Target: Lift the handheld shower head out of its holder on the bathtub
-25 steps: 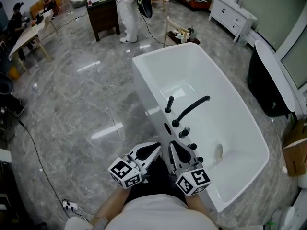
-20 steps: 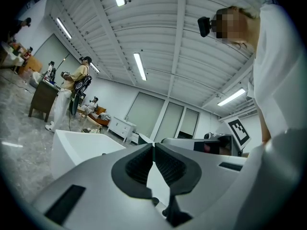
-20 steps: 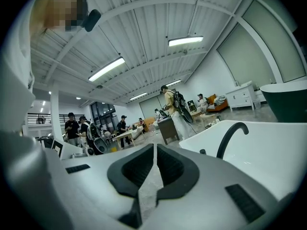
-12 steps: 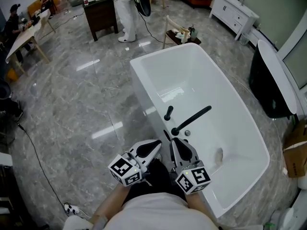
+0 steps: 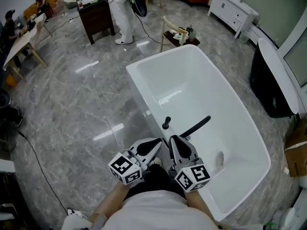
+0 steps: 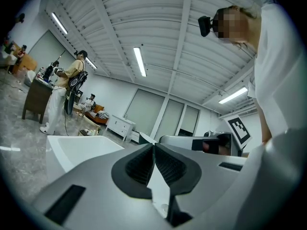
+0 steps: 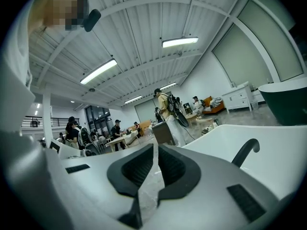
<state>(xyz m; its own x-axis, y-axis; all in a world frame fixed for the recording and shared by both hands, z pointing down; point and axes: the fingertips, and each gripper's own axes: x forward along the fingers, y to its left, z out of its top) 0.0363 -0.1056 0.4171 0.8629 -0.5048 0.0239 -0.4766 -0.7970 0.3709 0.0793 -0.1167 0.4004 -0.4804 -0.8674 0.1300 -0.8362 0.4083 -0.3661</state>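
Note:
The black handheld shower head (image 5: 166,123) stands upright in its holder on the near rim of the white bathtub (image 5: 144,87). Beside it a black curved spout (image 5: 195,126) reaches over the basin and also shows in the right gripper view as the spout (image 7: 244,152). My left gripper (image 5: 158,142) and right gripper (image 5: 172,139) are side by side just short of the rim, both shut and empty. The shower head lies just beyond their tips, apart from them. The left gripper (image 6: 154,147) points past the tub's rim (image 6: 81,150). The right gripper (image 7: 156,150) points along the rim.
A dark second tub (image 5: 271,85) stands at the right, with a cardboard box (image 5: 298,150) below it. A small wooden table (image 5: 176,34) is at the tub's far end. A dark desk (image 5: 96,14) and people are at the back. A cable (image 5: 38,162) runs over the grey floor.
Both grippers have come closer to the fittings on the tub's near rim. The round knobs beside the spout are now hidden behind the right gripper. The jaws stay shut.

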